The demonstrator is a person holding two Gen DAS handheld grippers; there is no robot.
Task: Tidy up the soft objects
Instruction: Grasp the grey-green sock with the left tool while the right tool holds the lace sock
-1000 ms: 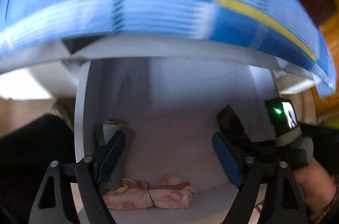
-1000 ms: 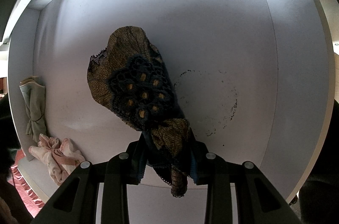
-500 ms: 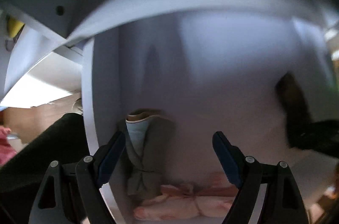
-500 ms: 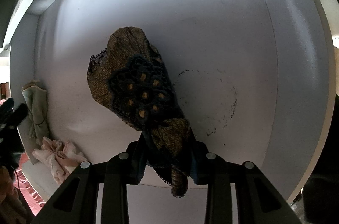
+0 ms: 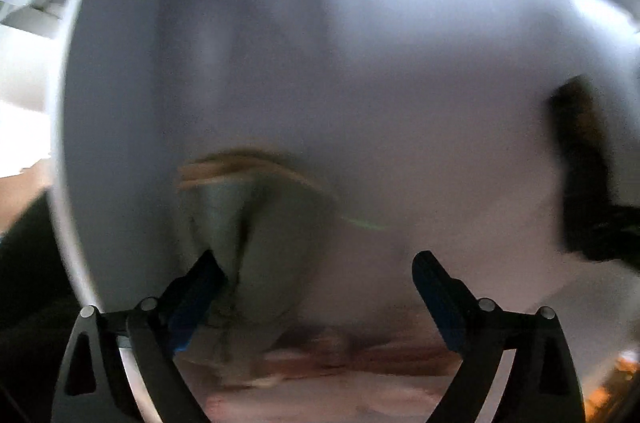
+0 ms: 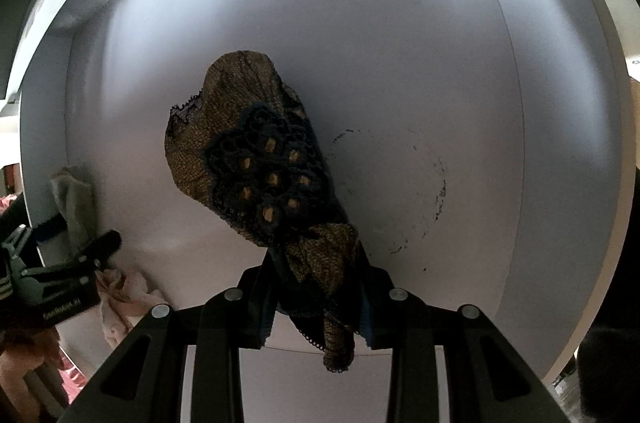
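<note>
White shelf [image 6: 400,43] behind, right fingers [image 6: 264,303] clamp brown lace bundle [image 6: 248,159] lengthwise, pointing away; left fingers [image 5: 436,287] just widened, empty

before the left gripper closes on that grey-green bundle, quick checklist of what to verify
1. Left gripper jaws wide enough: ok; they have just been opening, and the pads press on nothing.
2. Grey-green bundle centred between the pads: not ok; it sits by one pad only.
3. Pink bundle clear of the closing jaws: cannot tell, the left view is blurred.
4. Right gripper holding its dark lace cloth: ok, clamped at the knot.
5. The two grippers apart inside the white compartment: ok.
</note>
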